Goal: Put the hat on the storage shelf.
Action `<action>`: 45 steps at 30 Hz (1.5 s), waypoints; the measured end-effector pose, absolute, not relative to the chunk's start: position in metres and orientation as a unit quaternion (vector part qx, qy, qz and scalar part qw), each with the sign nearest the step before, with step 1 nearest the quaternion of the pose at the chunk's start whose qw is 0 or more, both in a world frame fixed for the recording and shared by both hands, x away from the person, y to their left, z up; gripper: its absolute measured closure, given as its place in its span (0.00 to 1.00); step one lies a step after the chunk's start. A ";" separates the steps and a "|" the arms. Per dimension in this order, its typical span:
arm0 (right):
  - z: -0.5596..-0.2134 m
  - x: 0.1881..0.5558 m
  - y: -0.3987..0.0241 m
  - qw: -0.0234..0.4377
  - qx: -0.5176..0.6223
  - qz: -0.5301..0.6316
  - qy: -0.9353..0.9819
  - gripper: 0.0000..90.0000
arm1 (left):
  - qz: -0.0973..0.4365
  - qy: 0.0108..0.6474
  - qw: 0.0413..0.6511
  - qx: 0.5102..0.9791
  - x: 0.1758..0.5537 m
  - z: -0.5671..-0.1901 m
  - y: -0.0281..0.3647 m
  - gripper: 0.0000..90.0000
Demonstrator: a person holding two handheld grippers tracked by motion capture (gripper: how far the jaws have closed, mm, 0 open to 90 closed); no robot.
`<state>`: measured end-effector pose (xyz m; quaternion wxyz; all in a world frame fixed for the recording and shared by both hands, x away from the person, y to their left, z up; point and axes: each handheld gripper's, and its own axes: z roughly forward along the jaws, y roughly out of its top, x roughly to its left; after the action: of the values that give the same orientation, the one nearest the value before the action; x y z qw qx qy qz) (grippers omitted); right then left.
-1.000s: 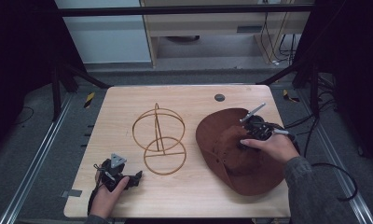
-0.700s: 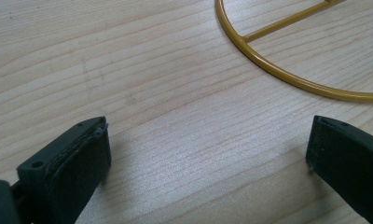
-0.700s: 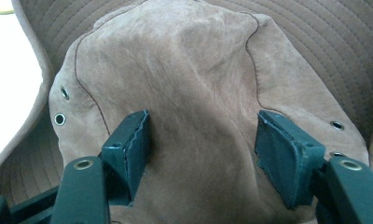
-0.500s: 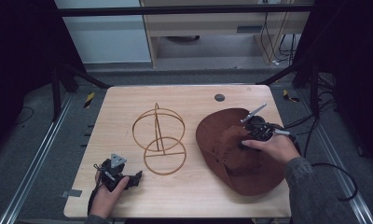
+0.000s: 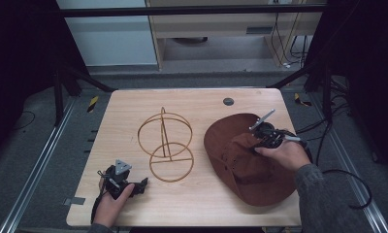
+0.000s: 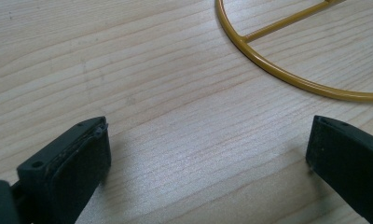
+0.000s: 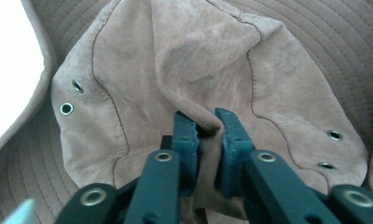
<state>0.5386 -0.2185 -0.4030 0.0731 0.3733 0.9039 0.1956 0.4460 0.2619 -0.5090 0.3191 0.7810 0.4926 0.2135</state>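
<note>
High view: brown hat [image 5: 245, 162] lies flat on the counter's right side, beside the wire stand [image 5: 165, 144].

Left gripper [image 6: 208, 154] view: jaws spread wide, empty, parked near the stand's base ring.

Right gripper [image 7: 207, 126] view: jaws have just been closing and now pinch a fold of the crown, probably for lifting it onto the stand.

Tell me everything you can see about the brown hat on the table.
The brown suede-looking wide-brimmed hat lies on the right part of the light wooden table, apart from the gold wire stand. Its brim has stitched rings; the soft crown is crumpled, with small metal eyelets. The right gripper has just been closing its fingers on a fold of the crown.
</note>
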 end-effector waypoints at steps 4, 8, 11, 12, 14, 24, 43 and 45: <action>-0.401 0.538 -0.220 0.073 0.372 0.206 0.902 0.96 | 0.214 0.492 0.319 0.781 0.446 -0.509 0.262 0.00; -0.394 0.537 -0.224 0.071 0.383 0.229 0.892 0.98 | 0.213 0.492 0.319 0.781 0.446 -0.509 0.262 0.00; -0.389 0.536 -0.226 0.073 0.389 0.245 0.885 0.99 | 0.213 0.493 0.319 0.781 0.446 -0.509 0.262 0.00; -0.384 0.533 -0.227 0.074 0.390 0.258 0.881 0.99 | 0.213 0.493 0.319 0.781 0.446 -0.509 0.262 0.00; -0.379 0.531 -0.227 0.077 0.387 0.265 0.880 0.99 | 0.213 0.493 0.319 0.781 0.446 -0.509 0.262 0.00; -0.348 0.516 -0.227 0.095 0.375 0.310 0.868 0.99 | 0.213 0.491 0.317 0.783 0.446 -0.509 0.262 0.00; -0.285 0.499 -0.222 0.147 0.367 0.388 0.833 0.99 | 0.214 0.493 0.319 0.781 0.446 -0.509 0.262 0.00; -0.277 0.497 -0.222 0.149 0.366 0.392 0.831 0.99 | 0.214 0.492 0.319 0.781 0.446 -0.509 0.262 0.00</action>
<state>0.4969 -0.2217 -0.2774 0.1491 0.3658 0.8309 0.3919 0.4460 0.2619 -0.5090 0.3192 0.7812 0.4922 0.2136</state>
